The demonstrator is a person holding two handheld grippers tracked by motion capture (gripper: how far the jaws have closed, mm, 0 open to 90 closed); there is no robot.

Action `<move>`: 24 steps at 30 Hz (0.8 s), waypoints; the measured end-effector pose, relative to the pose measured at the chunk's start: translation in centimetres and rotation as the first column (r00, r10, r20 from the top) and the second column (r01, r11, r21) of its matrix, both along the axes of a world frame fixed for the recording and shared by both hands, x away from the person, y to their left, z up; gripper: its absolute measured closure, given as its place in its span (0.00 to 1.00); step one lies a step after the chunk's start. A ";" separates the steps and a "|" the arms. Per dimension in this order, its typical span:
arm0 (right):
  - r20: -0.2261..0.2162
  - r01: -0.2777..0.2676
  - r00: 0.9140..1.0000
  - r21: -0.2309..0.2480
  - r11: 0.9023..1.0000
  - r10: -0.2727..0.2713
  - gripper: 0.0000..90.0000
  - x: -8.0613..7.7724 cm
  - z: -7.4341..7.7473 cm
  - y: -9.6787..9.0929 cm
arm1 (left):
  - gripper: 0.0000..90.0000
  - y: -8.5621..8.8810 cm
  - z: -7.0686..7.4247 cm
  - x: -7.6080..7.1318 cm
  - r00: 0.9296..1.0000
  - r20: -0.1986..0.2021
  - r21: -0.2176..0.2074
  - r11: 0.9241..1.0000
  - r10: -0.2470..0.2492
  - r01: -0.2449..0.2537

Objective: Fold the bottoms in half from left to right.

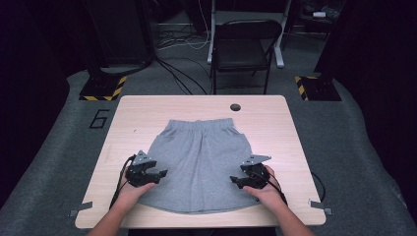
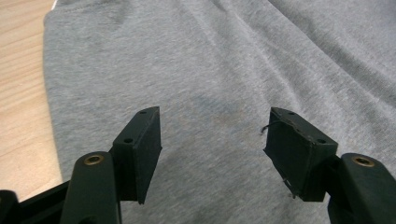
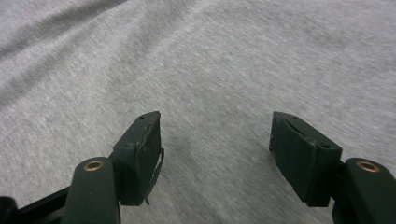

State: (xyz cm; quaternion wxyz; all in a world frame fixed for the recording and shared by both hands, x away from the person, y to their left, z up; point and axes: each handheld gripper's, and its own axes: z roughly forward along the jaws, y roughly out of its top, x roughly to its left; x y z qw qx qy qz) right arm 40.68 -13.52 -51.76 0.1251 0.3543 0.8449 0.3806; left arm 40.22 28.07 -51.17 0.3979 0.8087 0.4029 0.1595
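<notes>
2 tools work over 1 grey garment, the shorts (image 1: 200,157), which lie flat on the table (image 1: 142,110) with the elastic waistband at the far side and the hem at the near edge, close to the person.

Left tool (image 1: 160,173): held in the left hand (image 1: 129,192) at the left part of the shorts, near the hem, pointing toward the garment's middle. In the left gripper view the left tool (image 2: 212,140) has its 2 jaws spread, with bare grey cloth (image 2: 224,65) lying between them; the pads do not press on anything. The garment's side edge and a strip of wood show at the left of that view.

Right tool (image 1: 235,181): held in the right hand (image 1: 265,192) at the right part of the shorts, near the hem, pointing toward the middle, facing the left tool. In the right gripper view the right tool (image 3: 215,142) also has its 2 jaws spread over flat cloth (image 3: 219,56), nothing pinched.

The 2 tools stand well apart, with the middle of the shorts between them. Whether the jaw tips touch the cloth cannot be told.

Beyond the table stands 1 folding chair (image 1: 244,46) on a grey floor, and a round hole (image 1: 235,107) sits in the table's far edge
</notes>
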 end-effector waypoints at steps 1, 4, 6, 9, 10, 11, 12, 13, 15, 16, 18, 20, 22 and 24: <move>0.003 -0.010 1.000 -0.016 1.000 0.010 0.38 0.0 0.1 -0.1 | 0.40 0.1 0.1 0.0 1.000 -0.004 0.003 1.000 -0.005 0.005; 0.011 0.005 1.000 -0.018 1.000 -0.005 0.38 -0.1 0.0 0.0 | 0.40 0.4 0.2 0.0 1.000 -0.003 0.003 1.000 -0.005 0.005; 0.011 0.000 1.000 -0.038 0.999 0.000 0.39 -0.2 0.0 0.0 | 0.40 0.6 0.2 0.0 1.000 0.000 -0.002 1.000 0.005 -0.005; 0.017 0.008 1.000 -0.055 0.998 -0.007 0.40 -0.4 0.1 0.0 | 0.41 0.9 0.4 -0.1 1.000 0.001 0.009 1.000 0.012 -0.012; 0.028 0.012 1.000 -0.056 0.998 -0.011 0.40 -0.4 0.1 0.0 | 0.43 1.0 0.4 -0.1 1.000 0.000 0.005 1.000 0.016 -0.016; 0.028 0.012 1.000 -0.056 0.998 -0.011 0.40 -0.4 0.1 0.0 | 0.43 1.1 0.5 -0.1 1.000 -0.008 0.006 1.000 0.017 -0.017; 0.020 0.023 1.000 -0.048 0.999 -0.022 0.40 -0.5 0.2 -0.1 | 0.45 1.3 0.4 0.0 0.999 -0.026 -0.013 0.999 0.034 -0.034; 0.020 0.023 1.000 -0.048 0.999 -0.022 0.40 -0.5 0.2 -0.1 | 0.45 1.3 0.4 0.0 0.999 -0.026 -0.013 0.999 0.034 -0.034; 0.024 0.021 1.000 -0.043 0.999 -0.020 0.41 -0.4 0.3 -0.2 | 0.46 1.6 0.5 0.0 0.999 -0.031 -0.013 0.999 0.044 -0.045; 0.024 0.021 1.000 -0.043 0.999 -0.020 0.41 -0.4 0.3 -0.2 | 0.46 1.6 0.5 0.0 0.999 -0.031 -0.013 0.999 0.044 -0.045; 0.027 0.015 1.000 -0.041 0.999 -0.014 0.41 -0.3 0.5 -0.4 | 0.47 1.8 0.5 0.0 0.998 -0.019 -0.015 0.998 0.066 -0.066; 0.019 0.020 1.000 -0.044 0.999 -0.019 0.41 -0.4 0.6 -0.5 | 0.47 2.1 0.6 0.0 0.997 -0.027 -0.014 0.997 0.069 -0.070; 0.022 0.024 1.000 -0.045 0.999 -0.023 0.41 -0.4 0.6 -0.5 | 0.47 2.1 0.6 0.0 0.997 -0.021 -0.019 0.997 0.077 -0.078; 0.030 0.017 0.999 -0.050 0.999 -0.015 0.42 -0.5 0.6 -0.5 | 0.49 2.4 0.8 0.0 0.995 -0.038 -0.017 0.996 0.087 -0.088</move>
